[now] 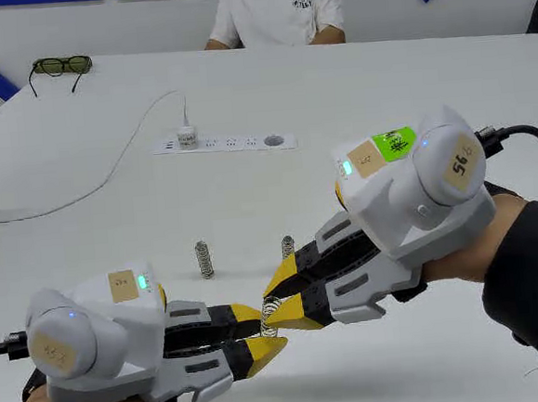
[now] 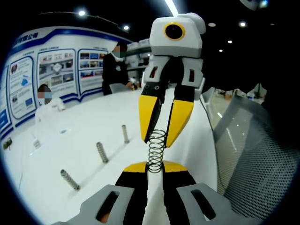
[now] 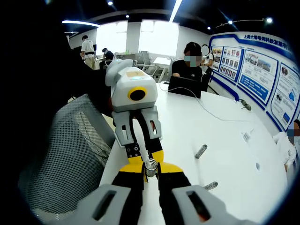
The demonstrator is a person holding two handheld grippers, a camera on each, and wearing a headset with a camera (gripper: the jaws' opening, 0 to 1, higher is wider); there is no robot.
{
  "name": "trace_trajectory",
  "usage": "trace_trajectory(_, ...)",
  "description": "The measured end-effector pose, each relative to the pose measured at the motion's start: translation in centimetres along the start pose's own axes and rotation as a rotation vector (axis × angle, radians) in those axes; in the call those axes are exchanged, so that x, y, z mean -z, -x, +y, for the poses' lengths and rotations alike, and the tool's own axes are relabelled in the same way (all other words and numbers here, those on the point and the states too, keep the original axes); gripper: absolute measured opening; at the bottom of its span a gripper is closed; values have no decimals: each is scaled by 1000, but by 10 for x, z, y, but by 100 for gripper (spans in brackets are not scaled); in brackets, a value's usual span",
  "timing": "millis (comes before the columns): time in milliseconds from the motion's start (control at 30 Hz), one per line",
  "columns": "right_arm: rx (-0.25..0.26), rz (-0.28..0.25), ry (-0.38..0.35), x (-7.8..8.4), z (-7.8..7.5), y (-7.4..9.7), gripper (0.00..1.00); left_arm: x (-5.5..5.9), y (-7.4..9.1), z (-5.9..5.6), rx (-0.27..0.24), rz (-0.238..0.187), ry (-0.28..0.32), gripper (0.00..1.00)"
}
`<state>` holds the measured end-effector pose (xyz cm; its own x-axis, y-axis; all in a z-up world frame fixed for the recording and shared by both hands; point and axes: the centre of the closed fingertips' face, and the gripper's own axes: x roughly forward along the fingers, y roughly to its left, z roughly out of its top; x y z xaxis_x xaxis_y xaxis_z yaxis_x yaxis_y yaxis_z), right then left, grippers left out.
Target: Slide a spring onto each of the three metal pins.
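**Spring**: one, loose, held in the air over the counter, well short of the pins.

**Left claw**: clenched on one end of the spring.

**Right claw**: clenched on the opposite end. The double hold is judged a hand-over or re-grip, to leave one end of the coil free for threading.

**Pins:** three, upright in a row on the counter.
- Near pin: carries a coil.
- Middle pin: carries a coil.
- Bare pin: unloaded, the likely destination.

**Springs counted:** three, two seated and one in hand.

**Claws counted:** two.

**Progress, as judged:** two of three pins done.
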<state>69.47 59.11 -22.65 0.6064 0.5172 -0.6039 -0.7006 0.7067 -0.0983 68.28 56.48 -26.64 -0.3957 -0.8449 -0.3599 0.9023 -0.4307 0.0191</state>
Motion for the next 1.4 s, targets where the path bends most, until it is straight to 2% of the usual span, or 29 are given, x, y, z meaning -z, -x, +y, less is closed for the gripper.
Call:
trace_trajectory(500,12,-5,-4,-1,-2,2,12,-2,-2,1,-9,0,-25,12)
trace_trajectory(933,48,-2,-31,4,-12,12,12,-2,1,8,-39,-9,5,27)
trace_trajectory(1233,107,0,-59,12,-28,29,12,2,6,16,-72,-16,42,39)
trace_trajectory(1400,141,0,-74,17,-37,40,12,2,8,19,-86,-26,59,42)
